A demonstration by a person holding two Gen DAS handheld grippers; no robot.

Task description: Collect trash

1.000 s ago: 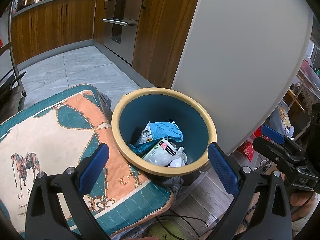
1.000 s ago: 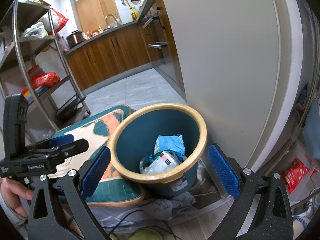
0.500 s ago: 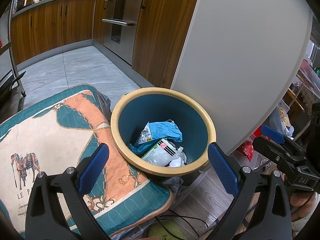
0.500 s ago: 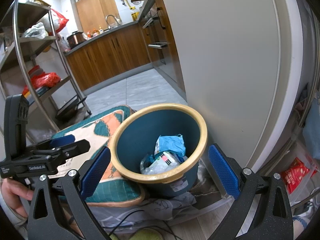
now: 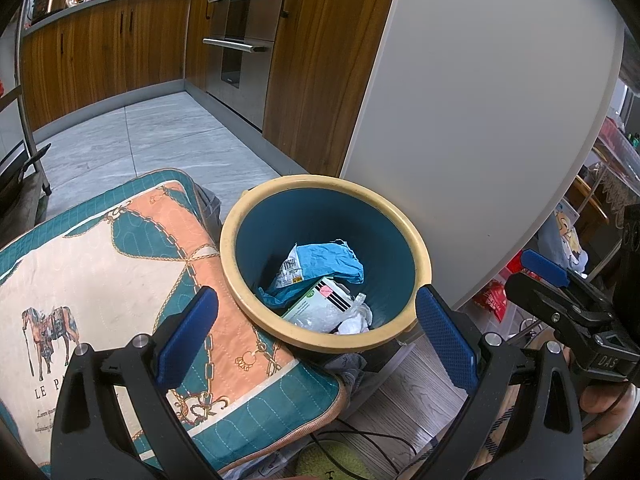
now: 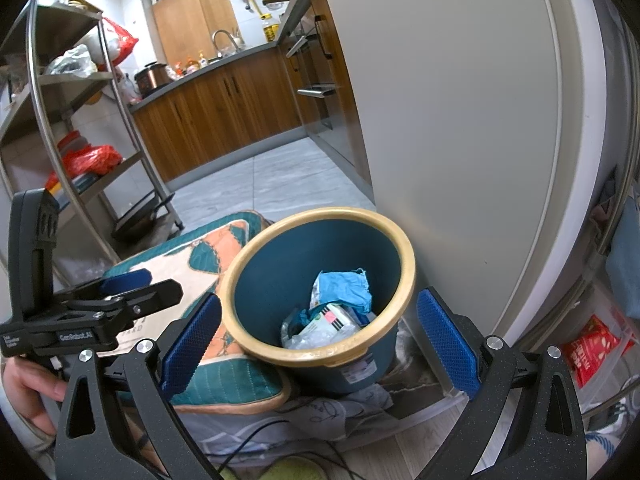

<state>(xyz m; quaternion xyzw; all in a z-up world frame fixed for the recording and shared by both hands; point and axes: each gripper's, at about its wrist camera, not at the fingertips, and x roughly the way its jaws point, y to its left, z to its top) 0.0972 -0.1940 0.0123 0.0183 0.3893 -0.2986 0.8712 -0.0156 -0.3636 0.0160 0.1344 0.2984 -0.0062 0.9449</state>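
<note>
Bin against the fridge, trash inside

The fridge stood behind a cushion and a blue bin holding a blue wrapper and white packet; left gripper and right gripper hovered spread apart, empty

Blue bin with cream rim stands upright beside a cushion, holding crumpled blue wrapper and white packaging.
</note>
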